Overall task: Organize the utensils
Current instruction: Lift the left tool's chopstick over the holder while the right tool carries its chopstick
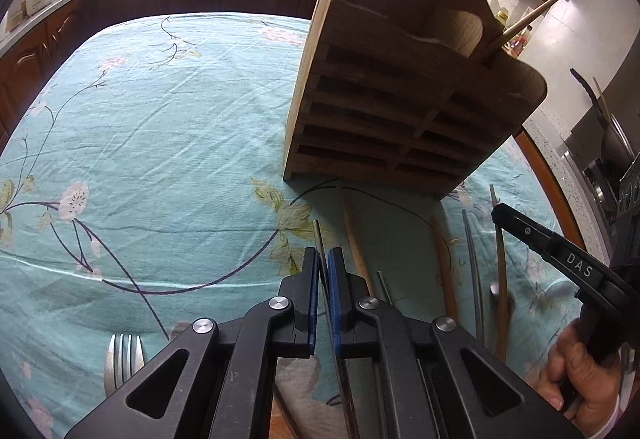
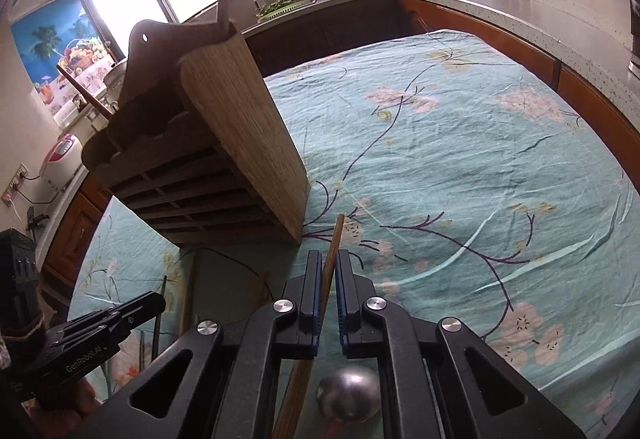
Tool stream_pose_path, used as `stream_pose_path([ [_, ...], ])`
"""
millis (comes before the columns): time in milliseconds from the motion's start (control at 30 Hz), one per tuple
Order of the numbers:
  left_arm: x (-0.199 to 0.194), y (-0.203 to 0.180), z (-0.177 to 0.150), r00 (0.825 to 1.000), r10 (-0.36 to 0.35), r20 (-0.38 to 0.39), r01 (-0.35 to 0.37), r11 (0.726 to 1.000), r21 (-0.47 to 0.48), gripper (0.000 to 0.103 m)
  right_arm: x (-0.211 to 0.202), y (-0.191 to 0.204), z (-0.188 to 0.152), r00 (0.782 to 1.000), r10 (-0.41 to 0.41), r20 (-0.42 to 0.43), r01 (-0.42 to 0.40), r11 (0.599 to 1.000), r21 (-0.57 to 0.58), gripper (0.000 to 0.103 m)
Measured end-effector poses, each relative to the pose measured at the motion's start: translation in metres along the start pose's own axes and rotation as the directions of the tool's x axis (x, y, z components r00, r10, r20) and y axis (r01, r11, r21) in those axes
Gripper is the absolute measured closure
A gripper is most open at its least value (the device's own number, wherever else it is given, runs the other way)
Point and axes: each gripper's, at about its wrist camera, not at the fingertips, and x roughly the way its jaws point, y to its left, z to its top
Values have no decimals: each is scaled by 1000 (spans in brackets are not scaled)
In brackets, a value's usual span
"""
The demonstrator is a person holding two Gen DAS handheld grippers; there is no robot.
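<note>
Wooden utensil rack [image 1: 400,111] is standing on the cloth-covered bench [image 1: 160,143], holding a chopstick [image 1: 524,21] in its top pocket. Before the rack, left gripper [image 1: 323,259] is pinching a thin dark chopstick [image 1: 319,235]; right gripper [image 2: 329,263] is pinching a wooden chopstick [image 2: 334,247]. Fork [image 1: 123,355] is lying left of the rack.

Rack [image 1: 400,111]: brown wood, matt, grain visible on its side panel. Cloth [image 1: 160,143] over the desk: teal woven fabric, floral print, creased. Fork [image 1: 122,363]: bright metal, glossy. Spoon [image 2: 348,395]: metal bowl, dull sheen. Chopstick [image 2: 332,259]: pale wood, matt. Left tool [image 1: 323,271] and right tool [image 2: 329,279]: black matt plastic, blue pads, shiny metal rivets.
</note>
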Motion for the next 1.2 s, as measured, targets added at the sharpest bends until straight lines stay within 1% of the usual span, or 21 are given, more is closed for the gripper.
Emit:
stream_pose_path([
  [133,-28,2,0,998,-46,54,46,999,-10,101,-27,3,4,998,46,51,-47,999,8,97],
  [333,-80,1,-9,987,-91,134,90,996,6,101,-67,14,5,989,97,108,-96,995,-16,97],
  [500,-122,5,-24,972,-132,194,132,991,12,101,-100,23,3,979,127,158,-121,992,-42,98],
  [700,-169,9,-42,949,-173,264,172,985,30,101,-135,32,3,963,157,221,-143,987,-77,98],
  [833,-190,11,-51,934,-194,301,188,981,49,101,-156,40,4,948,173,267,-152,983,-100,98],
  [933,-199,12,-57,926,-201,319,191,980,63,101,-168,46,6,940,179,292,-151,982,-115,98],
  [1200,-209,16,-58,913,-211,350,198,977,74,101,-175,53,13,929,193,316,-158,978,-133,98],
])
